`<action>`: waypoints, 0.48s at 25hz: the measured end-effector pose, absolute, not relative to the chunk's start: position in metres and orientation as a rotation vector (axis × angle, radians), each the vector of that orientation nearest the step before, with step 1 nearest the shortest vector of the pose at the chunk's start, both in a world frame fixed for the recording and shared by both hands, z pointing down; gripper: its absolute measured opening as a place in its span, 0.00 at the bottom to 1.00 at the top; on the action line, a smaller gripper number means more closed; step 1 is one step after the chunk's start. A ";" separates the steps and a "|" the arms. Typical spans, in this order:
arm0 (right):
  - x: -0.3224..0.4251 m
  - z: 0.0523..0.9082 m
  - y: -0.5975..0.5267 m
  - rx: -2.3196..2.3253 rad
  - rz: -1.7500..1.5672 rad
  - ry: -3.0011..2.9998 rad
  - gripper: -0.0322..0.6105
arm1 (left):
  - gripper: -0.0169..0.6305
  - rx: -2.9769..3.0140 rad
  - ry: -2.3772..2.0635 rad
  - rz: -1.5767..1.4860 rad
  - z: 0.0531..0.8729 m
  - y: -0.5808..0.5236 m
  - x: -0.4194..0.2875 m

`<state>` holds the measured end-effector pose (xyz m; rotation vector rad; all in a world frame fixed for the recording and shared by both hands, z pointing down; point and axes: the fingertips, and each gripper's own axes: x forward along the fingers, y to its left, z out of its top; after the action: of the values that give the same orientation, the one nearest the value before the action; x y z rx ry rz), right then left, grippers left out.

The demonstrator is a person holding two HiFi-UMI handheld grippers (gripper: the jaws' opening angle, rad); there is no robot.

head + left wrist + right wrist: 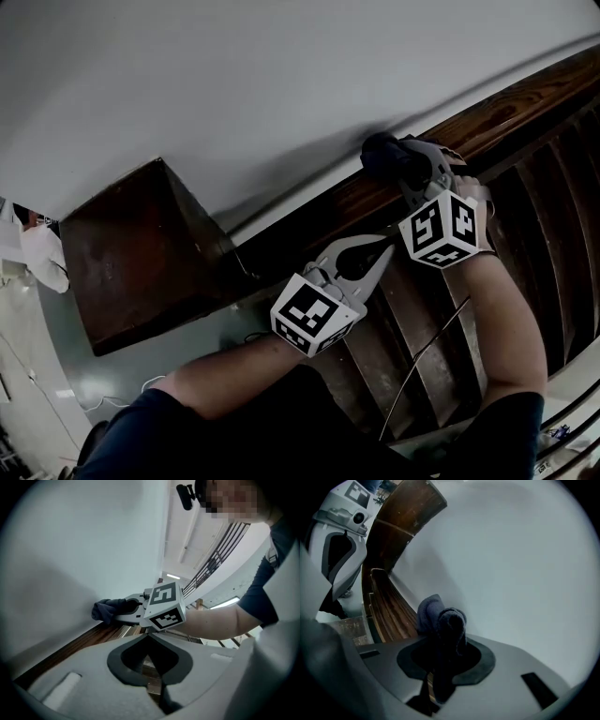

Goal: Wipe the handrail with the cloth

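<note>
A dark wooden handrail (525,103) climbs from lower left to upper right along a white wall. My right gripper (398,161) is shut on a dark blue cloth (380,155), which it presses against the rail's top. In the right gripper view the bunched cloth (443,618) fills the jaws and rests on the handrail (391,611). My left gripper (384,247) hovers just below and left of the right one, over the rail's side, shut with nothing in it. The left gripper view shows its own jaw tips meeting (149,637) and the cloth (105,609) ahead on the handrail (75,646).
A large dark square newel post (141,253) caps the rail's lower end at the left. Wooden balusters (441,347) run under the rail on the right. The white wall (234,84) hugs the rail's far side. A thin cable (422,366) hangs by the right forearm.
</note>
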<state>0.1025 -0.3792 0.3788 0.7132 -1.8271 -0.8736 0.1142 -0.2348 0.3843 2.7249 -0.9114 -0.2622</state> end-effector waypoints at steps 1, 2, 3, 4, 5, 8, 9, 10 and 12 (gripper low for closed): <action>0.094 0.385 -0.373 0.693 -0.871 -1.837 0.20 | 0.03 2.722 -0.909 -0.252 0.388 -0.229 0.111; 0.086 0.392 -0.367 0.671 -0.866 -1.848 0.20 | 0.03 2.724 -0.905 -0.241 0.392 -0.223 0.108; 0.077 0.399 -0.360 0.647 -0.862 -1.857 0.20 | 0.03 2.729 -0.897 -0.232 0.394 -0.216 0.106; 0.069 0.406 -0.352 0.622 -0.859 -1.863 0.20 | 0.03 2.736 -0.886 -0.227 0.395 -0.209 0.105; 0.061 0.413 -0.345 0.596 -0.859 -1.867 0.20 | 0.03 2.744 -0.875 -0.222 0.396 -0.203 0.104; 0.037 0.435 -0.325 0.517 -0.869 -1.871 0.20 | 0.03 2.758 -0.859 -0.202 0.402 -0.187 0.100; 0.030 0.441 -0.319 0.494 -0.871 -1.874 0.20 | 0.03 2.760 -0.859 -0.193 0.405 -0.182 0.098; 0.023 0.447 -0.314 0.476 -0.871 -1.877 0.20 | 0.03 2.762 -0.858 -0.183 0.409 -0.177 0.095; 0.013 0.457 -0.305 0.444 -0.867 -1.886 0.20 | 0.03 2.774 -0.854 -0.161 0.415 -0.168 0.090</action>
<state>0.0127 -0.3049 0.4565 0.4439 -1.8856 -0.8672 0.0903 -0.1678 0.4146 2.7738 -0.8539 -0.1608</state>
